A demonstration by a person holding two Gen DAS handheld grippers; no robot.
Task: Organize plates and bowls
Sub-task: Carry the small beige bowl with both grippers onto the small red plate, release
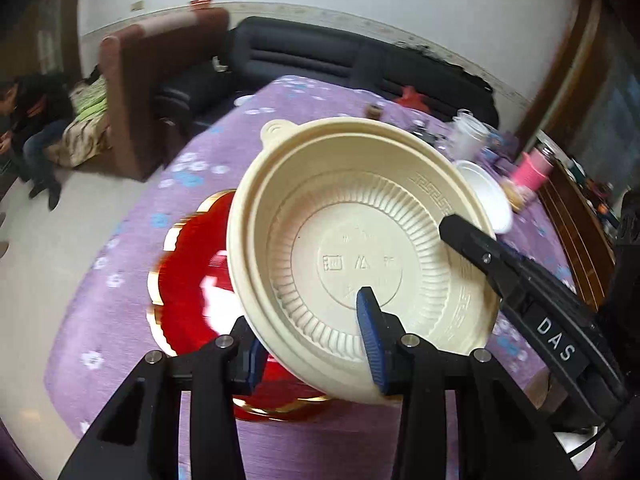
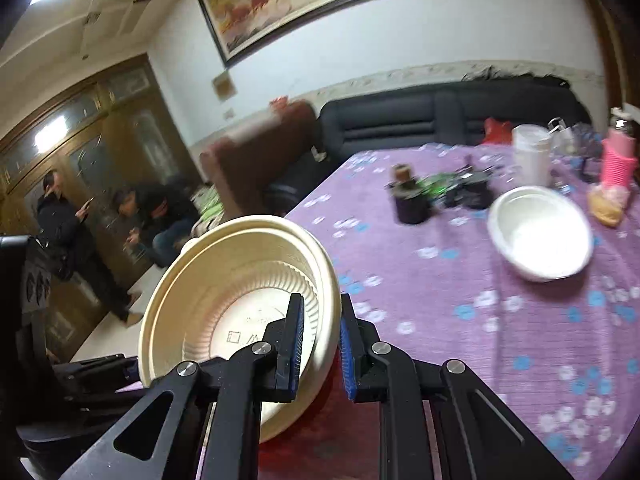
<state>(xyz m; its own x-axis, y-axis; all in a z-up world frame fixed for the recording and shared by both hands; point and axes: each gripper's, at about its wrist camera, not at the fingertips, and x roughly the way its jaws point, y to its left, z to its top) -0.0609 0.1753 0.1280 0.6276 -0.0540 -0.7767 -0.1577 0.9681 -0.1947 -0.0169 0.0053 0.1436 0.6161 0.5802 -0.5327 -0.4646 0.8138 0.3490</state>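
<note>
A cream plastic bowl [image 1: 340, 240] is held tilted above a red plate with a gold rim [image 1: 192, 288] on the purple flowered tablecloth. My left gripper [image 1: 316, 344] is shut on the bowl's near rim, one finger inside and one outside. My right gripper [image 2: 320, 344] straddles the opposite rim of the same bowl [image 2: 224, 304]; there is a small gap at its outer finger. The right gripper's black finger also shows in the left wrist view [image 1: 472, 240]. A white bowl [image 2: 540, 236] stands on the cloth to the right.
At the table's far end stand a dark jar [image 2: 408, 196], a white container [image 2: 532, 156], a pink cup [image 2: 618, 164] and small clutter. A dark sofa [image 2: 440, 120] and brown armchair [image 1: 152, 80] lie beyond. People are at the left [image 2: 72, 232].
</note>
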